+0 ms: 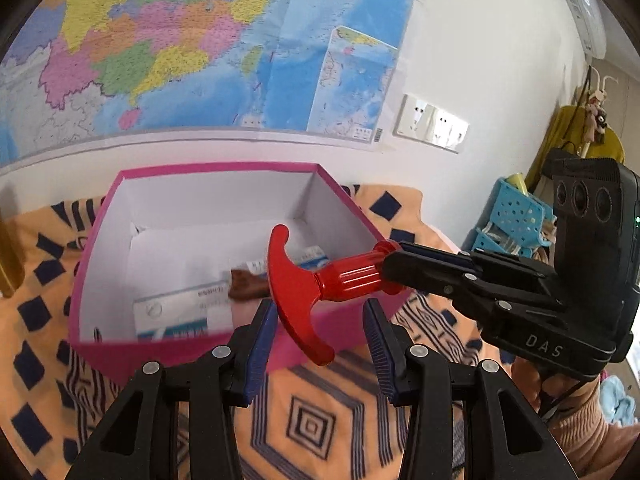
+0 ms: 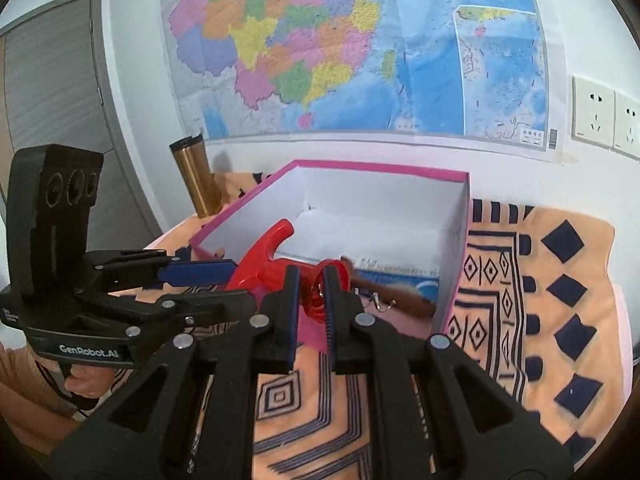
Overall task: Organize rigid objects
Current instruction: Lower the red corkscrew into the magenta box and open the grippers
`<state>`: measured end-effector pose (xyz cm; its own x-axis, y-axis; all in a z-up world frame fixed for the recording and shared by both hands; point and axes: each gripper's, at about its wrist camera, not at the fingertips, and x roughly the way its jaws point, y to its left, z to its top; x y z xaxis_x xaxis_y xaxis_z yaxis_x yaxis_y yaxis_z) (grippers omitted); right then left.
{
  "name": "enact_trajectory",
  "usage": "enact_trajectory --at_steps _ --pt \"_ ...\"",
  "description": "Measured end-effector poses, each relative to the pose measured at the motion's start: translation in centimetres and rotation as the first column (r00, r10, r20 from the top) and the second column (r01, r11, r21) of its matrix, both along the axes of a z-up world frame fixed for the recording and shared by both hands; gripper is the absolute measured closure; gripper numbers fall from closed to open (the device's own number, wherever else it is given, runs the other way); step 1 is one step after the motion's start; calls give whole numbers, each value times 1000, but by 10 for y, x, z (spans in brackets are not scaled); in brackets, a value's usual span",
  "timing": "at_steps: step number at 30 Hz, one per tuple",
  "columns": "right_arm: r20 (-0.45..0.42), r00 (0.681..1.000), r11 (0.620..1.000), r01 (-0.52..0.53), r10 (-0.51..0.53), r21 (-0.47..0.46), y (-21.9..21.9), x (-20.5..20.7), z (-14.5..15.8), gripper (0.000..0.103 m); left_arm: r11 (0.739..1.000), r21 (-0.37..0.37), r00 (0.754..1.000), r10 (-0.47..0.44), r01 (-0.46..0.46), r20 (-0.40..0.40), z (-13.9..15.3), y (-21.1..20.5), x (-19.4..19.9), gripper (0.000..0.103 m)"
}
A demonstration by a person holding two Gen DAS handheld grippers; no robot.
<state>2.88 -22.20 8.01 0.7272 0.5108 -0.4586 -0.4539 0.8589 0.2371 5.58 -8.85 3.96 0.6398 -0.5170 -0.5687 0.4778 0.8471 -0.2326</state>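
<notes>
Right gripper [image 2: 311,292] was pinched on the round end of the red T-handled tool [image 1: 320,284], holding it in the air over the near edge of the pink box [image 1: 100,224]; the curved crossbar pointed toward the box interior. Left gripper [image 1: 320,332] had its jaws spread, the lower tip of the crossbar lying between the blue pads [image 1: 262,336] with no clear contact. The box sat open on the orange patterned cloth [image 2: 560,280] covering the worktop. Inside it lay a white-and-blue carton [image 1: 180,312] toward 7 o'clock and a brown object [image 1: 248,284] near centre, identity unclear. A gold tumbler [image 2: 196,176] stood at 10 o'clock of the box, against the wall below the map [image 2: 360,48].
</notes>
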Motion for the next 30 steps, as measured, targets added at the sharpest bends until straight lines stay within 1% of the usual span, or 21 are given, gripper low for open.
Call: enact_trajectory --at_steps 6,9,13,17,18,19,20,21,22,23,24,25,26,27,28,30 --pt "-18 999 1000 29 -29 6 -8 29 -1 90 1000 23 1000 20 -20 -3 4 -8 31 59" --pt "-54 998 999 39 -38 14 -12 45 -8 89 999 36 999 24 -23 -32 -3 -11 45 59" --pt "-101 993 998 57 -58 -10 -11 59 -20 87 998 55 997 32 -28 -74 -17 -16 59 59" --pt "-107 989 995 93 -97 -42 -11 60 -28 81 997 59 996 59 -55 -66 -22 -10 54 52" --pt "-106 989 995 95 -99 -36 -12 58 -28 79 996 62 997 63 -60 -48 -21 -8 50 46" --pt "-100 990 995 96 -98 -31 -13 53 -27 73 995 67 997 71 -70 -23 -20 -5 43 42" --pt "-83 992 995 95 -98 -32 -13 47 -25 64 994 70 996 84 -84 1 -19 -1 36 31" --pt "-68 992 994 102 -104 -35 -13 41 -24 60 993 68 996 93 -94 15 -17 2 31 19" --pt "-51 992 993 112 -114 -39 -12 34 -22 53 992 55 993 111 -113 36 -16 8 24 16" --pt "-26 993 992 117 -118 -41 -10 24 -20 48 990 40 990 130 -133 56 -15 15 16 15" --pt "-7 992 991 124 -124 -43 -9 16 -19 44 989 29 987 144 -146 65 -16 21 9 11" --pt "11 991 990 134 -134 -47 -6 7 -19 35 987 23 985 158 -160 64 -17 28 3 8" --pt "30 989 988 144 -143 -52 -3 -3 -20 23 983 24 982 181 -183 61 -20 33 -3 1" --pt "47 987 986 159 -156 -53 0 -12 -23 17 979 22 977 201 -203 66 -23 37 -7 0" --pt "56 985 984 169 -166 -54 2 -18 -25 14 974 24 973 222 -224 71 -26 42 -13 0" --pt "58 983 982 176 -172 -69 10 -28 -33 13 964 44 963 261 -264 70 -33 51 -21 0"
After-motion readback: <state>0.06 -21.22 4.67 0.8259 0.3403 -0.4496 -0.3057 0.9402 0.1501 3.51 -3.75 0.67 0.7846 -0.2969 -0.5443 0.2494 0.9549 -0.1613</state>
